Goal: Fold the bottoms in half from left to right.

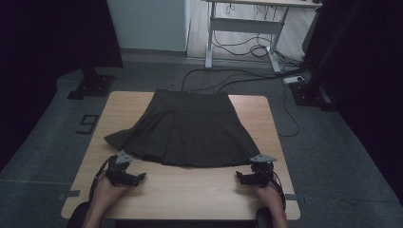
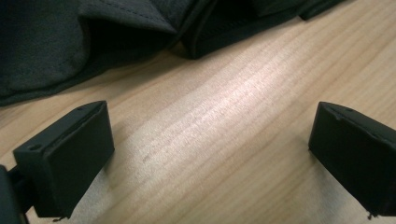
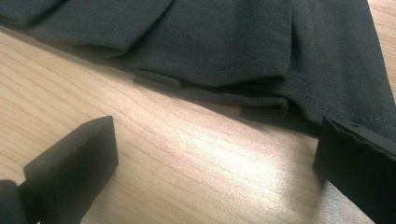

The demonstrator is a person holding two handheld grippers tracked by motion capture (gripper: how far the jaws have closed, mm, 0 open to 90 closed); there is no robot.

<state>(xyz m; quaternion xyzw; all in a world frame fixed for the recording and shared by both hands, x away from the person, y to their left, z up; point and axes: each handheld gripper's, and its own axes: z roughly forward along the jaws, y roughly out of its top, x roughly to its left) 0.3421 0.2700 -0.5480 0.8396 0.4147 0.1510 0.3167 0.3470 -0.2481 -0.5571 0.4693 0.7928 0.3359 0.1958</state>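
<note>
Forearms and hands, nearest the viewer, enter at the tabletop's front edge. Left gripper: fingers spread wide, nothing between them, resting low over bare wood just short of the hem. Right gripper: fingers likewise spread and empty, its far finger close beside the hem's corner, not visibly touching it.

Item: one pleated skirt, dark, lying flat across the middle and far half of the tabletop. Orientation: waistband at the far edge, hem toward the person; the garment runs near to far from hem to waist, though its widest line is the hem, spanning left to right. Left hem corner flares outward beyond the gripper there.

Handling, as judged: soft, light, limp cloth (no stiffness to lever against), likely to sag and let its pleats fan open once lifted. Stitched hem edge, seen close in both gripper views, looks the firmest place to pinch; several pleat layers stack there, so a shallow bite may catch only the top fold. Suggested hold: one gripper at each hem corner, taking the full thickness.

Beyond: grey floor, trailing cables, desk frame.
</note>
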